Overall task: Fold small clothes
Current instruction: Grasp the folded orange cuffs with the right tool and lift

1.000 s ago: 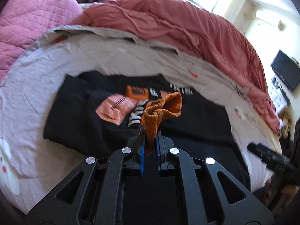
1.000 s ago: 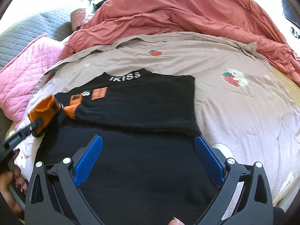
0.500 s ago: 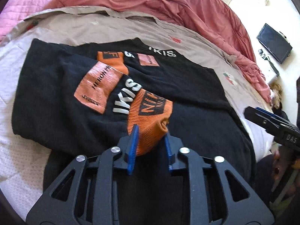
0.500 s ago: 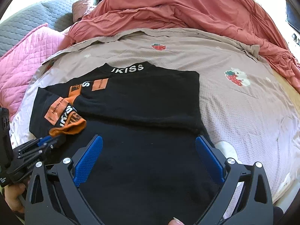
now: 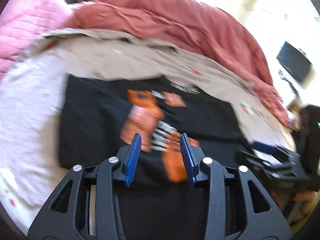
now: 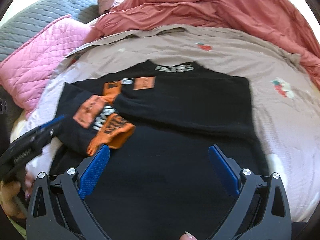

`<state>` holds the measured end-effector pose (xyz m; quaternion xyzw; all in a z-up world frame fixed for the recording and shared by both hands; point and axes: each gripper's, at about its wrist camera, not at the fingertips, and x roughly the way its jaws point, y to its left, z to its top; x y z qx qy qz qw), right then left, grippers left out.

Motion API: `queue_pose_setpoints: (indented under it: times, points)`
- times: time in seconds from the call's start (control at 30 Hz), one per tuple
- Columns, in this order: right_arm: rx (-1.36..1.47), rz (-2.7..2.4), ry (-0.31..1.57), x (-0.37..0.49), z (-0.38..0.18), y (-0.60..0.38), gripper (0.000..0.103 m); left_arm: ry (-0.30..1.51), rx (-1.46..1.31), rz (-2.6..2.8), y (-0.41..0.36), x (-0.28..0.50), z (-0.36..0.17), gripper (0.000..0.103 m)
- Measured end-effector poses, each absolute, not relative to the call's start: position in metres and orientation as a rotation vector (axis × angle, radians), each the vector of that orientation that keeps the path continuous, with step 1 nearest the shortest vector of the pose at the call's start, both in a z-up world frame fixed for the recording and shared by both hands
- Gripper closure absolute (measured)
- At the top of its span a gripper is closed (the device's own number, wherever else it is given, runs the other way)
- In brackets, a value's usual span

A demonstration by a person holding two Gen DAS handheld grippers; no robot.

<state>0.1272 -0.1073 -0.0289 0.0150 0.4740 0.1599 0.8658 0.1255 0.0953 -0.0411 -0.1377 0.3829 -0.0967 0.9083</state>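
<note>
- While the left wrist view is blurred, the left gripper point(image 5: 160, 142) shows its two blue ribbed pads apart and opening; the orange ribbed cuff point(image 5: 175, 164) of the garment lies between them, close against the right-hand pad, though the blur does not show whether it touches, and the left-hand pad stands clear.
- Black knit sweater with orange patches and white lettering point(image 6: 180, 108) lies flat on the bed, neckline at 12 o'clock in the right wrist view, hem toward 6 o'clock under the tool.
- Left sleeve is folded in across the body; its cuff point(image 6: 115, 134) rests on the black cloth at about 9 o'clock from the garment's middle.
- Right gripper point(image 6: 159, 150) hovers over the lower body of the sweater with its jaws wide apart and nothing between them.
- Left gripper point(image 6: 51, 125) appears in the right wrist view at 9 o'clock, low over the sleeve, with a hand point(image 6: 10, 198) behind it at 8 o'clock.
- Right gripper point(image 5: 270, 160) appears in the left wrist view at 4 o'clock, blurred.
- Beige bedsheet with strawberry prints point(image 6: 220, 40) lies under the sweater.
- Rumpled terracotta-red duvet point(image 6: 200, 6) is heaped at 12 o'clock beyond the sheet.
- Pink quilted blanket point(image 6: 46, 50) sits at 10 o'clock, a grey quilted cover point(image 6: 36, 14) behind it.
- Dark flat screen point(image 5: 294, 62) stands at 2 o'clock in the left wrist view.
</note>
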Motion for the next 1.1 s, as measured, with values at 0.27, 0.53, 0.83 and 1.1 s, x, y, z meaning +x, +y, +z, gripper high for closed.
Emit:
queue_pose_setpoints:
  times: [0.27,0.53,0.83,1.1]
  points:
    - [0.100,0.387,1.112,0.161,-0.068,-0.069,0.005,0.722,-0.282,0.021,0.152,0.136,-0.058,0.067]
    - [0.110,0.345,1.142,0.170,-0.092,-0.057,0.005,0.706,-0.380,0.055,0.177,0.141,-0.059,0.061]
    - [0.057,0.372,1.087,0.160,-0.084,-0.042,0.042,0.708,-0.414,0.055,0.182,0.144,-0.061,0.060]
    - [0.097,0.437,1.045,0.160,-0.066,-0.047,0.097,0.712,-0.418,0.065,0.184,0.147,-0.064,0.059]
